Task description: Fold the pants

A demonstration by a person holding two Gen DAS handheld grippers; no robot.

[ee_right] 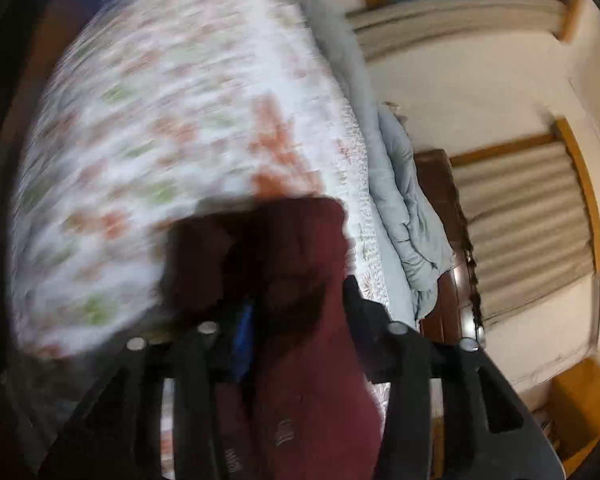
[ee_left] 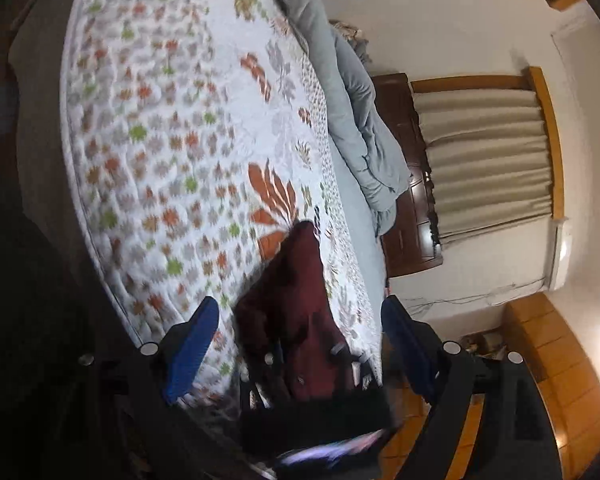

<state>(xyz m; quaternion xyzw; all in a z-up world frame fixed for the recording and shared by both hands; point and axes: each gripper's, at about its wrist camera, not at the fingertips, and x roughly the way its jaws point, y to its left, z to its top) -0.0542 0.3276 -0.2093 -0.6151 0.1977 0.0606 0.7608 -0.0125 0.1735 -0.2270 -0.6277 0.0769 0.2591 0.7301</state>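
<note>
Right wrist view: the maroon pants [ee_right: 300,264] fill the lower centre, bunched between the right gripper [ee_right: 296,320] fingers, which are closed on the cloth. Left wrist view: the pants [ee_left: 296,300] lie on the floral quilt [ee_left: 172,128] at lower centre, and the left gripper [ee_left: 300,320] gapes wide, holding nothing. A grey duvet [ee_left: 356,112] lies upper right.

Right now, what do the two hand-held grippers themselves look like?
The left hand-held gripper has a black frame, blue finger pads and round silver bolt heads. The right hand-held gripper shows the same black frame and silver bolts, with one blue pad visible. No cables, markings or sleeves show.
</note>
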